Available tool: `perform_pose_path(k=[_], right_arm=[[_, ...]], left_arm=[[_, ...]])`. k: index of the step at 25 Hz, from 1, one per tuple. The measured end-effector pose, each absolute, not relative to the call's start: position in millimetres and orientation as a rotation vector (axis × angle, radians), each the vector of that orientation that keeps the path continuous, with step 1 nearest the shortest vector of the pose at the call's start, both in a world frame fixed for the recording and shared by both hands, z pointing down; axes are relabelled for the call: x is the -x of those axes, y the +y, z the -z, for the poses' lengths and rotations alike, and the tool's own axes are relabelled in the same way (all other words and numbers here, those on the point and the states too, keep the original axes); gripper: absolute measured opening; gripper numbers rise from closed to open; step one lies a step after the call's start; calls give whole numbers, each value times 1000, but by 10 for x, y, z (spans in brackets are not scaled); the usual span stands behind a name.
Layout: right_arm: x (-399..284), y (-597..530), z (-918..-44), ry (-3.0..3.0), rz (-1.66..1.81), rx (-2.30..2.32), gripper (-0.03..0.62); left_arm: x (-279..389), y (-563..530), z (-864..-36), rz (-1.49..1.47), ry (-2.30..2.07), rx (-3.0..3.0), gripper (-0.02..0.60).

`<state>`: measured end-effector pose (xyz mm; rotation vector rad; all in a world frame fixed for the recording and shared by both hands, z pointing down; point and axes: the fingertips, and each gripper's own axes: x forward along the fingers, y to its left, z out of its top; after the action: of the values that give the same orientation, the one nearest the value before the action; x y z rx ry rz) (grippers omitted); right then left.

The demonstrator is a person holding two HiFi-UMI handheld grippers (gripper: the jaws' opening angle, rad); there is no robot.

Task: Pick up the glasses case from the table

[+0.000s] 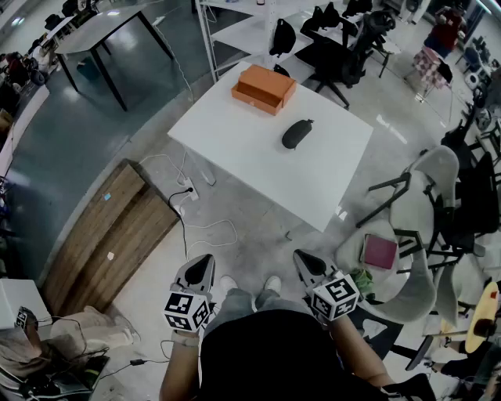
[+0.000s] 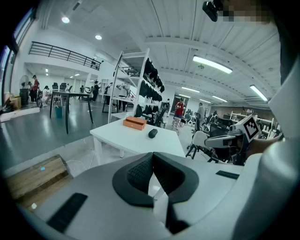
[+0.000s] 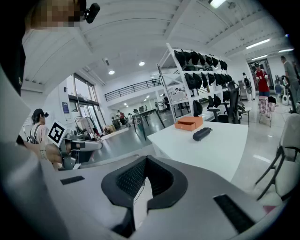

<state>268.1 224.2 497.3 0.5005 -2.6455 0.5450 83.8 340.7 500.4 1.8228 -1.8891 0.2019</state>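
The dark oval glasses case [image 1: 296, 134] lies near the middle of the white table [image 1: 258, 168], with an orange box [image 1: 263, 88] behind it at the far edge. I hold both grippers low by my body, well short of the table. Left gripper [image 1: 205, 260] and right gripper [image 1: 300, 255] have their jaws together, holding nothing. In the left gripper view the case [image 2: 153, 133] is small and distant beyond the shut left gripper [image 2: 153, 154]. The right gripper view shows the case [image 3: 202, 134] and the orange box [image 3: 189, 123] far past the shut right gripper [image 3: 146, 158].
A wooden panel [image 1: 109, 235] lies on the floor at the left, with a power strip and cables [image 1: 188, 192] by the table's near corner. Chairs [image 1: 423, 204] crowd the right side, one holding a maroon item [image 1: 380, 252]. A shelf rack [image 1: 235, 23] stands behind the table.
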Motion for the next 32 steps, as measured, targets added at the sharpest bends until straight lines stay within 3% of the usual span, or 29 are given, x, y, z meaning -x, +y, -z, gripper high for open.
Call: perform_pose_path(k=[21, 32], right_arm=[[-1055, 2608, -4561, -2718, -405, -587, 26], [-320, 1695, -4860, -2715, -448, -552, 26]], left_arm=[[806, 3812, -4561, -10, -1906, -2011, 20], [1429, 3017, -4871, -79, -1915, -1932, 20]])
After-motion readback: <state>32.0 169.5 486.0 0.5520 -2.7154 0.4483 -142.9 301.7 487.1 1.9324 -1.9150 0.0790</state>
